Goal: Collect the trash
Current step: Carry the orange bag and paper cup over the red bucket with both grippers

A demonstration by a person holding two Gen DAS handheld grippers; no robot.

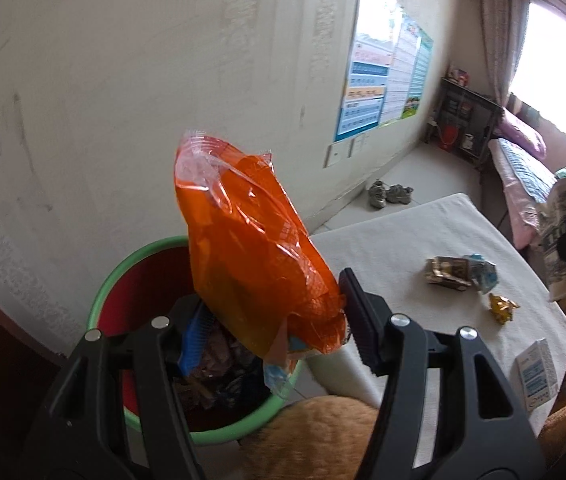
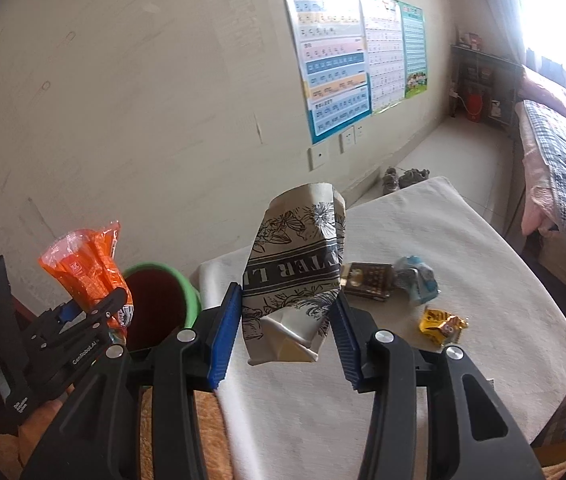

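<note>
orange plastic wrapper [image 1: 251, 248]: crumpled snack bag, clamped at its lower end in the left hand-held gripper [image 1: 271, 320]; long axis stands up and away from the jaws. it hangs directly over the green-rimmed trash bin [image 1: 101, 300], which is red inside and already holds dark wrappers. judged: letting go here should drop it into the bin.

printed paper bag [image 2: 295, 272]: crushed, black-and-white floral print with lettering, clamped between the blue pads of the right hand-held gripper [image 2: 287, 328]; long axis upright. it hangs above the table [image 2: 463, 240], with the bin to its left just past the table edge. judged: the left hand is the nearer to the bin; the right must carry its bag leftward before release.

remaining on the table, well apart from both grippers: dark gold-printed packet [image 2: 367, 280], touching or just beside a crumpled pale-blue wrapper [image 2: 419, 280]; a yellow candy wrapper [image 2: 441, 326] nearer; a small white-and-blue box [image 1: 537, 374] at the near edge, seen only from the left wrist.

surroundings: white cloth on the table, wall charts [image 2: 335, 52], a pair of shoes [image 1: 389, 194] on the floor, a bed [image 2: 563, 168] at right.

hidden or unclear: the bin's floor and how full it is; lettering on the paper bag is inverted and partly cut off; window glare washes out the far corner.
</note>
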